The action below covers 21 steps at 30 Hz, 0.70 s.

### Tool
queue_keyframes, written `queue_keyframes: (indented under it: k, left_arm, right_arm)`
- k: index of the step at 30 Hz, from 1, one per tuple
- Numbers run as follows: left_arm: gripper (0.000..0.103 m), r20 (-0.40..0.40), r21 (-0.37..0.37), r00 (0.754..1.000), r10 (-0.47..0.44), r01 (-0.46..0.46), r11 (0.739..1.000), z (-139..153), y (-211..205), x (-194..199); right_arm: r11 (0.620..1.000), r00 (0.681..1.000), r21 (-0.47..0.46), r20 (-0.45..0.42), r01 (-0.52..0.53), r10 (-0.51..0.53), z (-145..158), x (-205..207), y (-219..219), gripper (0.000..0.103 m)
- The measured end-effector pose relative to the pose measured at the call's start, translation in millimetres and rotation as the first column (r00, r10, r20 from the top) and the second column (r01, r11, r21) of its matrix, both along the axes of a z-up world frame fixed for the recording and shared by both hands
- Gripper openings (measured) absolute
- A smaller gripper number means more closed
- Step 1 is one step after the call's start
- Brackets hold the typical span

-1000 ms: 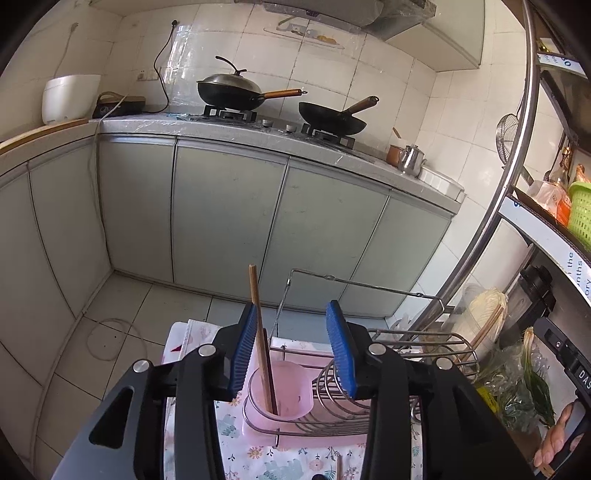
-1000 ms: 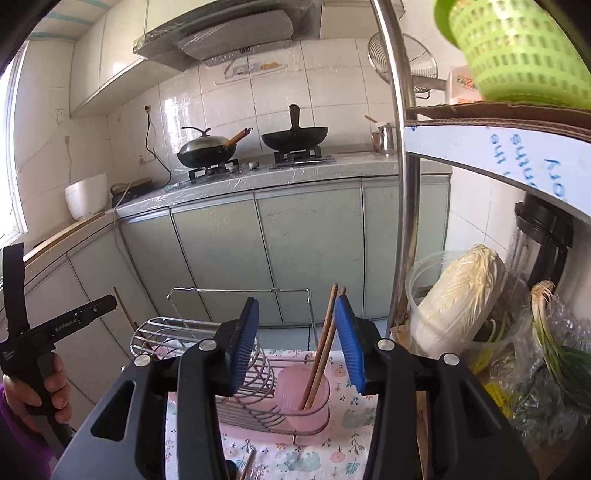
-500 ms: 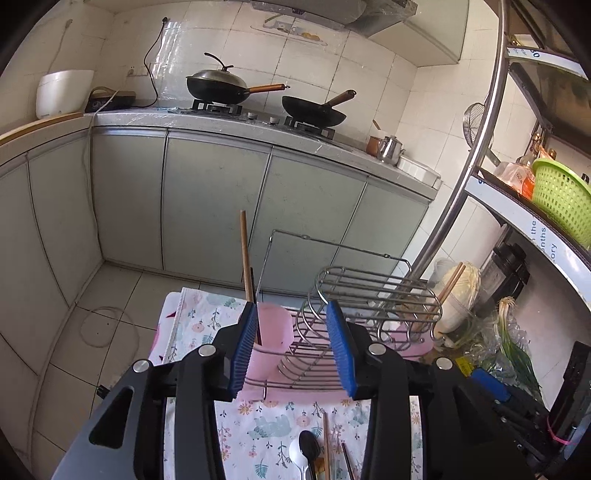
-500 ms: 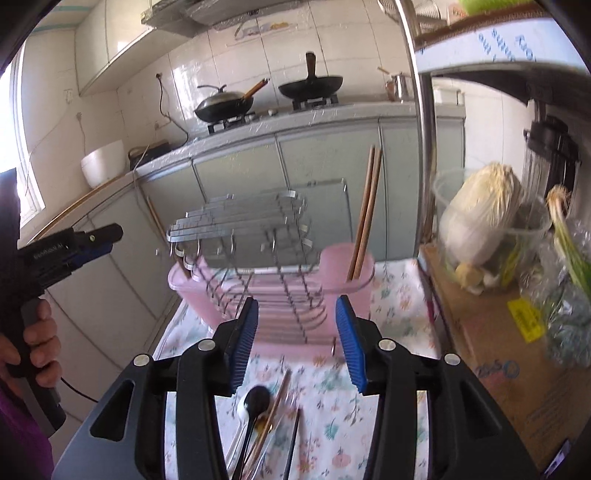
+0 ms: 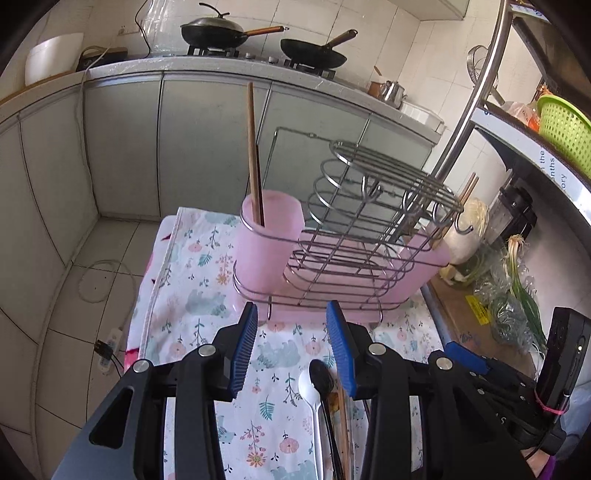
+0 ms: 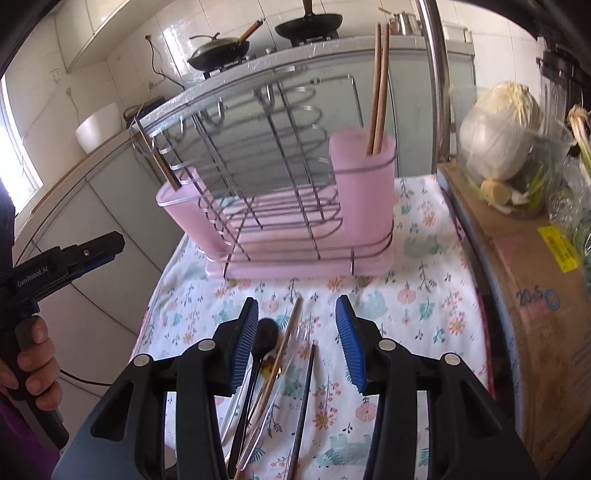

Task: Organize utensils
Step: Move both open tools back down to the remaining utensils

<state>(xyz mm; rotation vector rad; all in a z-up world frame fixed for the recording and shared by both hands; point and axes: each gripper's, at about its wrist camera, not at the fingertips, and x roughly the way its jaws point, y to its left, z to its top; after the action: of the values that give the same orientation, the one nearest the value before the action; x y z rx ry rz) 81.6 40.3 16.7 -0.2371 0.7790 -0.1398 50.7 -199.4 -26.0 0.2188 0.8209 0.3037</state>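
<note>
A pink utensil rack with a wire frame [image 5: 343, 254] [image 6: 280, 221] stands on a floral cloth [image 5: 207, 295] [image 6: 417, 306]. Each pink end cup holds wooden chopsticks [image 5: 254, 155] [image 6: 378, 92]. Loose utensils lie on the cloth in front: a white spoon [image 5: 310, 398], a black spoon [image 5: 320, 373] [image 6: 266, 338], wooden chopsticks [image 6: 284, 350] and a dark chopstick [image 6: 306, 391]. My left gripper [image 5: 291, 347] is open and empty above the spoon bowls. My right gripper [image 6: 297, 343] is open and empty over the pile.
A cardboard box [image 6: 528, 295] with a bagged cabbage [image 6: 498, 129] and green onions [image 5: 517, 280] sits right of the cloth. A metal shelf post [image 5: 469, 110] rises behind. The cloth's left edge drops to the tiled floor [image 5: 92, 280]. Kitchen counter with woks [image 5: 218, 33] is beyond.
Both grippers have tilted down and pulled back from the rack toward the loose utensils, which have come into view between the fingers. Both stay open.
</note>
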Motion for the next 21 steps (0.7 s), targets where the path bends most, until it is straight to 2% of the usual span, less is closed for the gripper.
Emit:
queue_keyframes:
  k: [6, 12, 15, 18, 21]
  left_arm:
    - [0.038, -0.074, 0.005, 0.997, -0.032, 0.032, 0.999, -30.3, -6.3, 3.0]
    - [0.038, -0.18, -0.038, 0.982, -0.061, 0.055, 0.998, -60.3, -10.3, 14.4]
    - [0.036, -0.256, -0.049, 0.963, -0.088, 0.078, 0.996, -79.0, -15.7, 21.0]
    - [0.032, -0.347, -0.079, 0.928, -0.136, 0.116, 0.99, -100.1, -26.0, 28.9]
    - [0.029, -0.397, -0.074, 0.905, -0.151, 0.133, 0.988, -116.8, -35.2, 35.4]
  right_arm:
    - [1.0, 0.998, 0.009, -0.067, -0.004, 0.004, -21.8, 4.6, 0.4, 0.045]
    - [0.999, 0.991, 0.038, -0.133, 0.015, -0.01, -38.2, 13.5, -8.1, 0.045]
    - [0.999, 0.99, 0.042, -0.142, 0.023, -0.017, -42.5, 17.8, -10.9, 0.045]
    - [0.999, 0.988, 0.051, -0.157, 0.017, -0.009, -46.4, 21.0, -11.0, 0.045]
    - [0.997, 0.984, 0.079, -0.18, 0.009, 0.006, -51.7, 24.2, -12.0, 0.045]
